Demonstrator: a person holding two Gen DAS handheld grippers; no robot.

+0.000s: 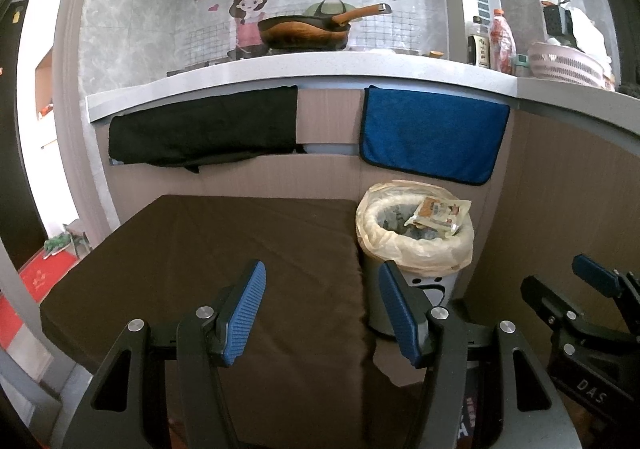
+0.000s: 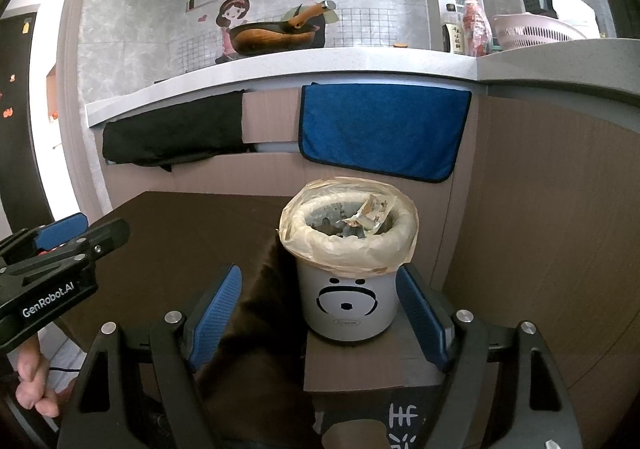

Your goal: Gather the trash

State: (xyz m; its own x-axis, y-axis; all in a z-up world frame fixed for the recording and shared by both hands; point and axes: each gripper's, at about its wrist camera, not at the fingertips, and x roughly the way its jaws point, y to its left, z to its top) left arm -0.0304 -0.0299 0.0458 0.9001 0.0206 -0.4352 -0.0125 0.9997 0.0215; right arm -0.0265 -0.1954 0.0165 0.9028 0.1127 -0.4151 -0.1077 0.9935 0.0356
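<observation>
Both tongs are wide open and hold nothing. Left gripper (image 1: 322, 313) hangs over the brown cloth (image 1: 224, 265) on the table, just to the left of the trash bin (image 1: 414, 245). Right gripper (image 2: 318, 313) hangs right in front of the trash bin (image 2: 350, 281), and its two blue fingers (image 2: 214, 313) show on each side of the bin, not touching it.

That bin is white with a sad face drawn on its front. It stands on the floor, next to the right edge of the cloth-covered table. A thin yellowish bag (image 2: 348, 245) lines the bin and folds over its rim. Inside the bin lies a crumpled snack wrapper (image 1: 438, 215), leaning near the far side of the rim.

Behind the bin a blue towel (image 2: 384, 129) hangs below the gray counter (image 2: 280, 73). To the left of the bin, further back, hangs a black cloth (image 2: 176, 137). Up above the bin, on the counter, sits a dark wok (image 1: 304, 31). To the right of the wok stand bottles (image 1: 502, 41) and a pink basket (image 1: 568, 65).
</observation>
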